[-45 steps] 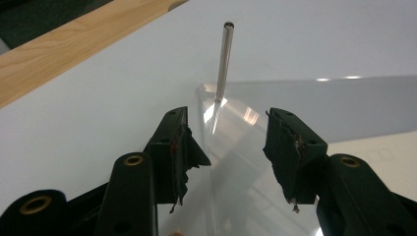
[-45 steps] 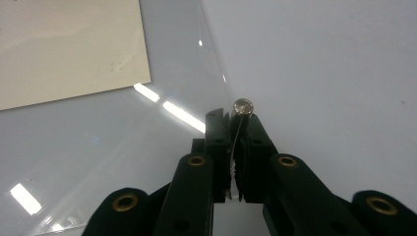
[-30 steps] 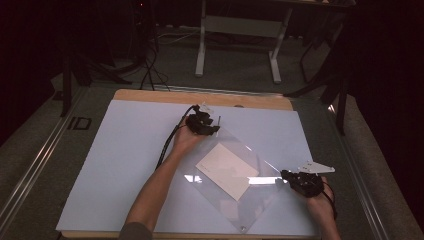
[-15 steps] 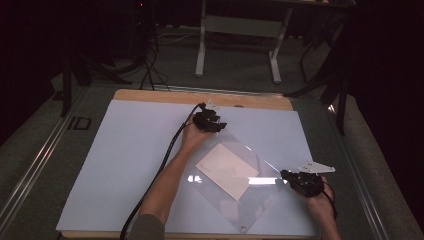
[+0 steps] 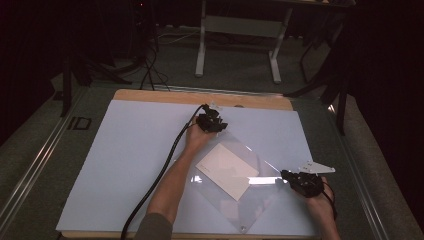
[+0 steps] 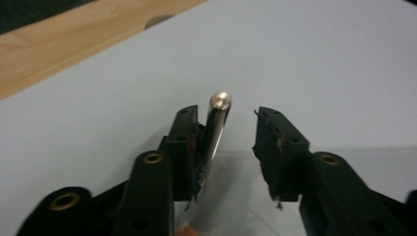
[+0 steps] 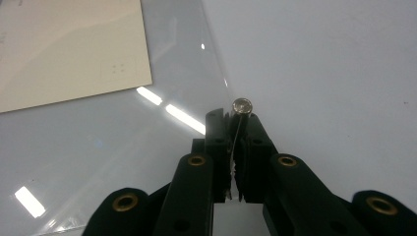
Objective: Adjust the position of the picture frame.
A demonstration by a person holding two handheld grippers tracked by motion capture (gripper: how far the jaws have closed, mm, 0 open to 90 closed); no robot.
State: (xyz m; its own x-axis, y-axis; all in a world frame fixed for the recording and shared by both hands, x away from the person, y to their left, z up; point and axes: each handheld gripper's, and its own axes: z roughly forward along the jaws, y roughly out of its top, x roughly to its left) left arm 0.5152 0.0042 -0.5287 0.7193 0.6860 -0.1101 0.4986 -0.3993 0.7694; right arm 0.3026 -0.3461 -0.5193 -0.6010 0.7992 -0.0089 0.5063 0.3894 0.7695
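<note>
Work on the clear, square plastic sleeve (image 5: 245, 185) is caught mid-grip: the sleeve lies turned like a diamond on the white board (image 5: 125, 165), toward its right half, with a cream rectangular paper card (image 5: 227, 170) inside it. The right gripper (image 5: 295, 181) is clamped shut on the sleeve's right corner, a small silver rivet (image 7: 242, 105) standing just beyond its closed jaws in the right gripper view. At the far corner, near the bare wooden strip (image 5: 200, 97) along the board's far edge, the left gripper (image 5: 214, 122) has just been closing — its jaws are still apart, and the raised film corner with its own silver stud (image 6: 220, 101) stands between them, resting against one pad while a gap is left to the other. The step in hand is judged to be the second corner grip; a full pinch on that corner is called for next, without the film being creased, before any lift or pull. Whether the sleeve's open side faces either gripper cannot be made out, and any print on the card is too faint to read.
</note>
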